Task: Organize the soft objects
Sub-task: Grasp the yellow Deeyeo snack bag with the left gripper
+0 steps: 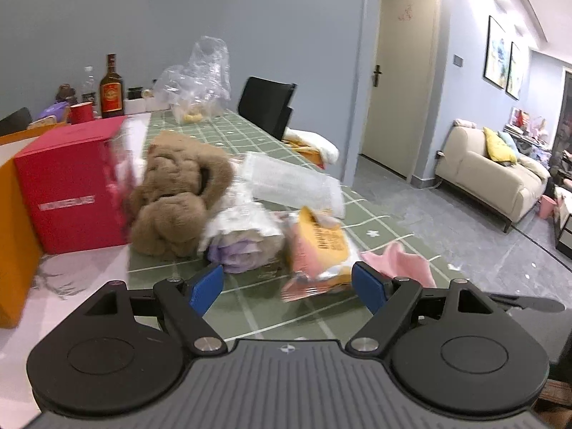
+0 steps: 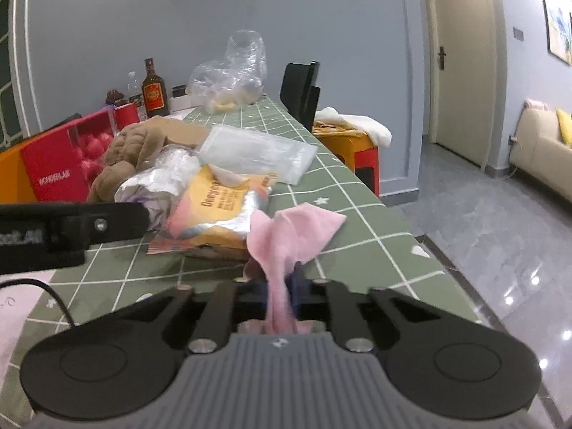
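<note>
The left gripper (image 1: 287, 282) hangs low over the near end of the bench (image 2: 357, 193), pointing along its green checked cloth, with its blue pads (image 1: 205, 287) spread wide and nothing between them. The right gripper (image 2: 282, 286) sits level beside it at the near bench edge, its jaws pressed together on the pink cloth (image 2: 286, 236), which rises from the pinch and fans out above the tablecloth; a tail of it also runs back between the fingers toward the camera. In the left wrist view the same pink cloth (image 1: 400, 261) shows just right of the right-hand pad.

Just ahead of the left gripper lies a yellow and pink snack packet (image 1: 318, 250), and it touches a clear bag holding lilac fabric (image 1: 243, 239) on its left. Behind these slumps a brown plush toy (image 1: 175, 193), leaning against a red box (image 1: 68, 193) with an orange box (image 1: 14, 236) further left. A flat clear plastic pouch (image 1: 293, 182) rests on top of the pile, partly over the plush. The pile is motion-blurred, so finer contacts are hard to judge.

Further down the bench stand a crumpled clear plastic bag (image 1: 200, 78), a brown liquor bottle (image 1: 111, 87) and a red cup (image 1: 80, 111). A black chair (image 1: 266, 105) stands at the right side of the bench, and an orange stool (image 2: 352, 150) draped with a white cloth stands nearer
</note>
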`<state>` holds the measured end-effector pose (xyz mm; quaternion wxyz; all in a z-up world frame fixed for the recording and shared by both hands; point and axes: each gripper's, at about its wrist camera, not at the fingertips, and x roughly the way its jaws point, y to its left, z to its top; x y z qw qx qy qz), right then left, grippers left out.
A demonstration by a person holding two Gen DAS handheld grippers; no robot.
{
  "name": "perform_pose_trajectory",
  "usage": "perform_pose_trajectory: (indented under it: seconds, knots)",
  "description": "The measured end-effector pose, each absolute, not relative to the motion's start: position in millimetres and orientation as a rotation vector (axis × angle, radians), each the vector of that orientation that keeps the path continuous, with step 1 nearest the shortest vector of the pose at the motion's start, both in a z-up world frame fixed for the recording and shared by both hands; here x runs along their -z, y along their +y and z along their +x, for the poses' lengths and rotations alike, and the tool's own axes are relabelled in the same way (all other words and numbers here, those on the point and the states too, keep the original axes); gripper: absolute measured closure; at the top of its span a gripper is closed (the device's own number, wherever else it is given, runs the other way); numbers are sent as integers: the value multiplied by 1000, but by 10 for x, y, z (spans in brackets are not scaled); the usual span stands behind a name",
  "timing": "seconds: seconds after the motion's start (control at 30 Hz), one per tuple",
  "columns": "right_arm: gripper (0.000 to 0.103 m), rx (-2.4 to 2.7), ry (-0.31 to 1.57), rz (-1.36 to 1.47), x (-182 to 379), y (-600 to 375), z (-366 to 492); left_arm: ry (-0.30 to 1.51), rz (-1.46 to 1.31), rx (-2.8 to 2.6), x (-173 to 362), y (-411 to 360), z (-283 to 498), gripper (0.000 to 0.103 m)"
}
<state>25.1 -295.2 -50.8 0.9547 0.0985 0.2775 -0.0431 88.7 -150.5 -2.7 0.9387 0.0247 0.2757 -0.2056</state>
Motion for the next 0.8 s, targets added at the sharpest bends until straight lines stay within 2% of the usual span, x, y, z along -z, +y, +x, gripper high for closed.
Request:
perform_pose_trajectory:
  seconds: [0.3, 0.57, 0.73, 0.8]
  knots:
    - [99, 29, 457, 351, 489, -3522, -212, 599, 98, 432, 176, -2016, 1023, 8]
    - [99, 49, 486, 370, 601, -3599, -133, 606, 136, 276, 300, -2267, 1209, 6]
    - [99, 4, 478, 366, 631, -3593, -113, 692, 69, 230, 434, -2259, 1378, 3]
    - [99, -3, 474, 366, 638, -3585, -106, 681, 40, 241, 419, -2230, 1382, 12]
